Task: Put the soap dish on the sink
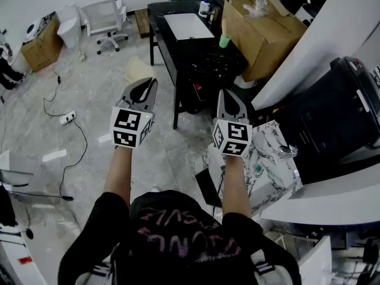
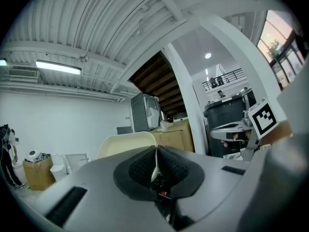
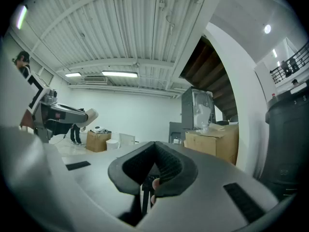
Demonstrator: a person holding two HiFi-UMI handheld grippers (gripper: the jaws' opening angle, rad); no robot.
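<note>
Open stone floor (image 1: 89,100) lay ahead and to the left. The right side was crowded by a black bench (image 1: 196,58) carrying a cardboard box (image 1: 261,31). The marble-patterned top (image 1: 267,159), low on the right, was probably the sink surround. The left gripper (image 1: 142,86) had its fingers pinching the cream soap dish (image 1: 138,70) by its rim, in the air and well apart from that top. The right gripper (image 1: 229,100) had its fingers pressed together on nothing. Doing the carry well would mean swinging the dish right and down, level, clear of the bench's edge and the right gripper, and letting go only once it sat flat.
</note>
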